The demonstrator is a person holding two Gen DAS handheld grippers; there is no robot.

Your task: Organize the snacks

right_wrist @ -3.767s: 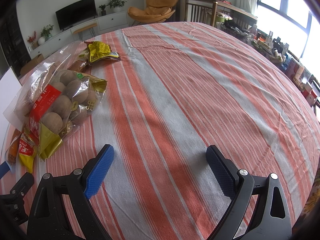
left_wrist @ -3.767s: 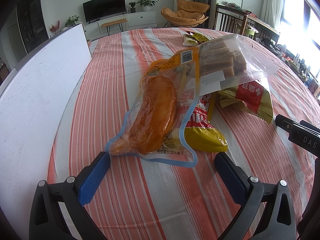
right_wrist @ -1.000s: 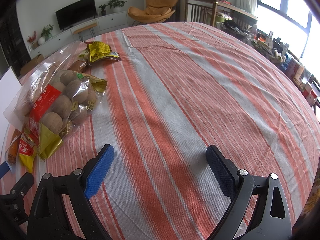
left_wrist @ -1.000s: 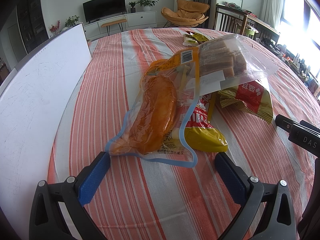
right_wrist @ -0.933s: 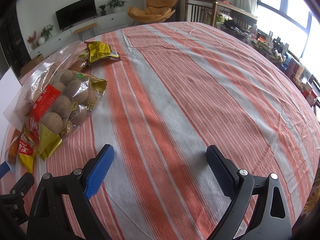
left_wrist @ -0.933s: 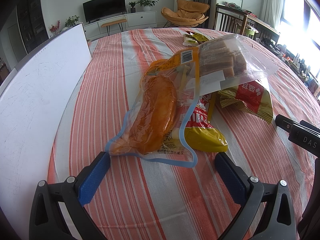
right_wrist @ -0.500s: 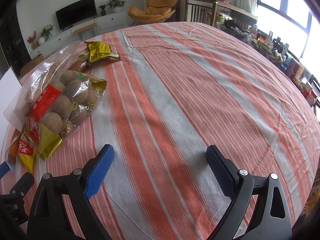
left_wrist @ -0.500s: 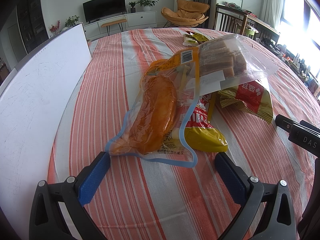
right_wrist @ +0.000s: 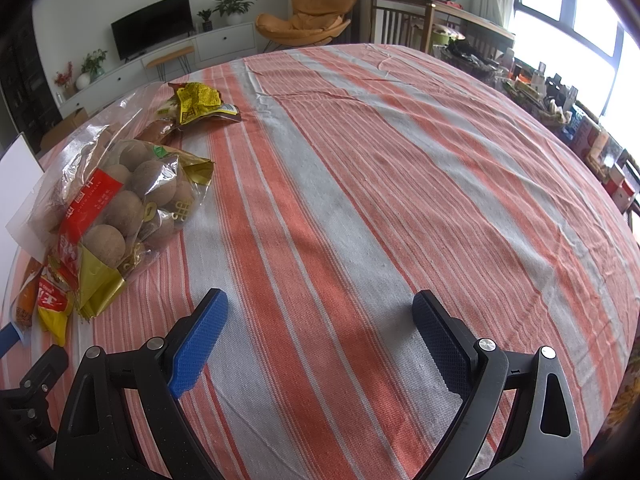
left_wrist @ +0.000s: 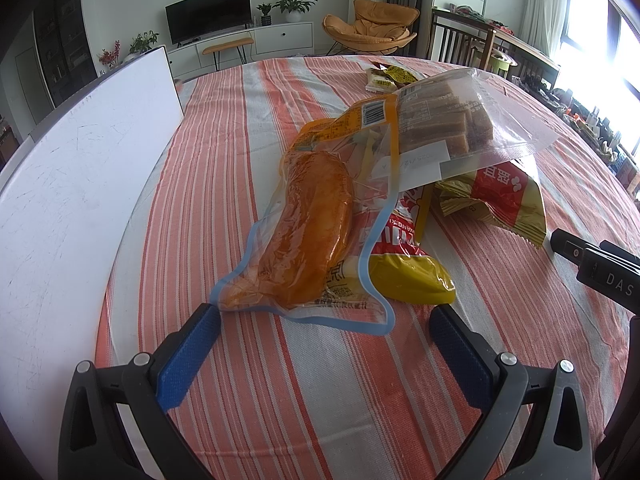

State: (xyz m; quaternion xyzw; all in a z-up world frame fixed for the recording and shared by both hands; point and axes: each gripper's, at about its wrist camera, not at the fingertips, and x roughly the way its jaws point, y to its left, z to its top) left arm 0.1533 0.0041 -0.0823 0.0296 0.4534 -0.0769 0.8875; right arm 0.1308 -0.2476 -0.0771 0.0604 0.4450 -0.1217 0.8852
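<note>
A pile of snack packs lies on the striped tablecloth [left_wrist: 248,392]. Nearest in the left wrist view is a clear blue-edged pack with an orange piece of food [left_wrist: 308,236], over a yellow-red pack [left_wrist: 404,276]. Behind them sit a clear bag of brown cake slices [left_wrist: 452,128] and a red-gold bag [left_wrist: 500,196]. My left gripper [left_wrist: 324,320] is open, just short of the blue-edged pack. In the right wrist view the red-gold bag of round brown balls [right_wrist: 120,208] lies at left, small yellow packets [right_wrist: 196,104] beyond. My right gripper [right_wrist: 320,308] is open over bare cloth.
A large white board [left_wrist: 72,184] lies along the table's left side. The right gripper's black body [left_wrist: 600,272] shows at the left wrist view's right edge. Chairs, a TV cabinet and cluttered shelves stand beyond the table.
</note>
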